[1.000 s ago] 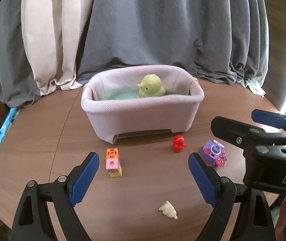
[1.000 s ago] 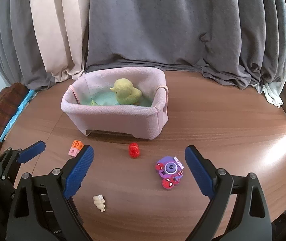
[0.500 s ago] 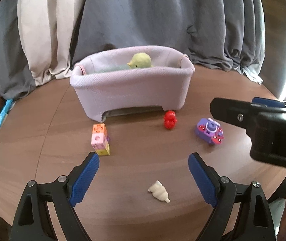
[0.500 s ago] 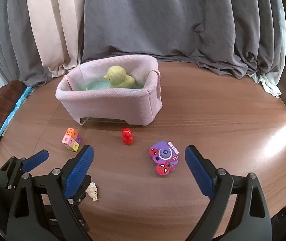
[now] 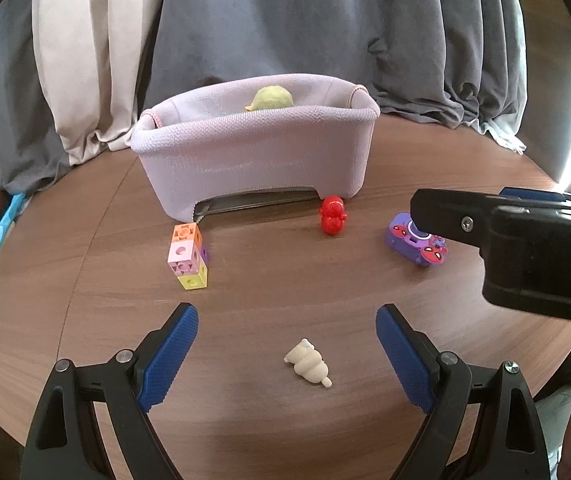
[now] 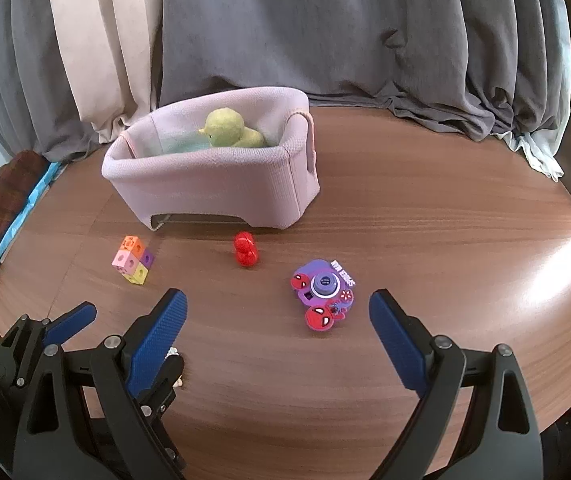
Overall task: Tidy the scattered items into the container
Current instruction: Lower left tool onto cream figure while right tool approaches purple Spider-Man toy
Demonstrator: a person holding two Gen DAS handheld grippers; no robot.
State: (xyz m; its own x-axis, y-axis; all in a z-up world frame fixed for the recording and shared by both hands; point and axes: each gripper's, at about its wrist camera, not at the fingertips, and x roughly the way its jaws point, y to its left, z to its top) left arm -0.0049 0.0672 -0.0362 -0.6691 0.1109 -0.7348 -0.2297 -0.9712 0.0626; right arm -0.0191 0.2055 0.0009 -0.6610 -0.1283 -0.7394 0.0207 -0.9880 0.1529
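Observation:
A pink fabric basket (image 5: 253,160) (image 6: 221,192) stands on the round wooden table with a yellow-green plush duck (image 5: 271,98) (image 6: 229,130) inside. In front of it lie a coloured cube block (image 5: 187,256) (image 6: 133,258), a red toy figure (image 5: 332,216) (image 6: 245,250), a purple toy camera (image 5: 415,240) (image 6: 323,294) and a cream toy (image 5: 309,364). My left gripper (image 5: 287,354) is open, low over the table, with the cream toy between its fingers, untouched. My right gripper (image 6: 277,334) is open, its jaws on either side of the purple camera, just short of it.
Grey and beige curtains (image 6: 285,32) hang behind the table. A plaid cushion (image 6: 1,196) and a blue strip lie past the left edge. The right gripper's body (image 5: 525,248) hides part of the camera in the left wrist view. Bare wood (image 6: 445,208) lies right of the basket.
Both grippers have come down and closer to the table. The cream toy now lies between the left fingers, and the camera sits nearer the right jaws. Nothing was grasped.

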